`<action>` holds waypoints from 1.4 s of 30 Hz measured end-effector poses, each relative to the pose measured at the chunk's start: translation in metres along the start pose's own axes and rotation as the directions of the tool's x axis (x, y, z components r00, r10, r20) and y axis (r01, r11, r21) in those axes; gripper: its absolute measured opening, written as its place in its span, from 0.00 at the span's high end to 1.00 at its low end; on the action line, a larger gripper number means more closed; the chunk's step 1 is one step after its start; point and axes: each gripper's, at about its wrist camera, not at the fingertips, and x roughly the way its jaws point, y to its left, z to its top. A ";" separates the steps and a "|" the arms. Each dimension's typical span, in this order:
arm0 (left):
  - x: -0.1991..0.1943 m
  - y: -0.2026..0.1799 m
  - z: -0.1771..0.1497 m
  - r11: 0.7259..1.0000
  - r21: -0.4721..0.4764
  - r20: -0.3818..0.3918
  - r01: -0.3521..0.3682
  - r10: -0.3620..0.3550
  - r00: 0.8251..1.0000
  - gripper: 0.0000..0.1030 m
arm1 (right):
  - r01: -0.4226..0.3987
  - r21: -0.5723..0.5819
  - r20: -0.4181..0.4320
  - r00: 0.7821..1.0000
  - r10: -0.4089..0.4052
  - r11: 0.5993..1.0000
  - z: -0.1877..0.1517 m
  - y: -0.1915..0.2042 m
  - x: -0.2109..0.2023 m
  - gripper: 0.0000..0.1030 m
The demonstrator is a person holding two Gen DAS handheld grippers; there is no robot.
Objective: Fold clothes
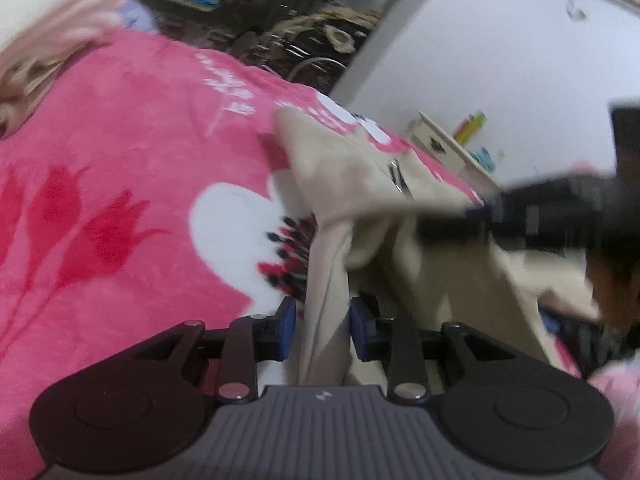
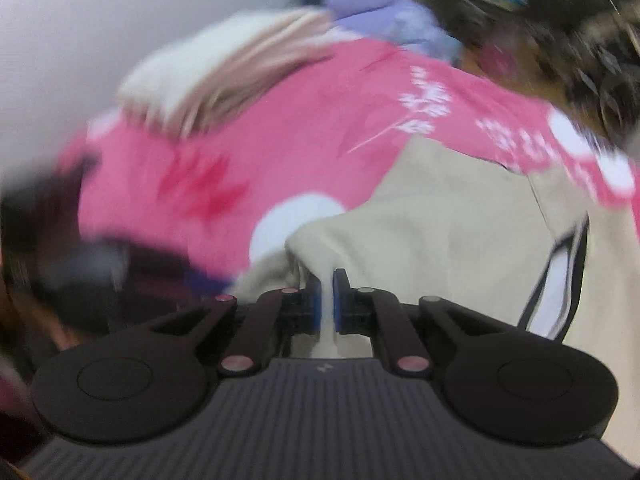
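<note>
Beige fabric of the garment (image 1: 360, 184) passes between the blue pads (image 1: 286, 330) of the left gripper (image 1: 323, 326), jaws narrowed around a bunched fold. Right gripper (image 2: 328, 300) pinches another fold of the same garment (image 2: 440, 216), jaws nearly closed. Both folds rise off the pink floral blanket (image 1: 140, 152). Folded cream clothes (image 1: 48, 36) lie at its far edge; open blanket lies between. Both views are motion-blurred.

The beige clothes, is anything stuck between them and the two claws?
No. The left claw has a strip of the beige garment right between its blue pads, and the right claw pinches another fold of it. Nothing visible sits between cloth and claws; below is only the pink blanket.
</note>
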 end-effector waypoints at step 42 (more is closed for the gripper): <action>-0.006 -0.047 0.008 0.952 0.249 0.171 -0.179 0.139 0.975 0.93 | 0.004 -0.174 -0.037 0.999 -0.011 0.985 0.015 0.025 0.007 0.92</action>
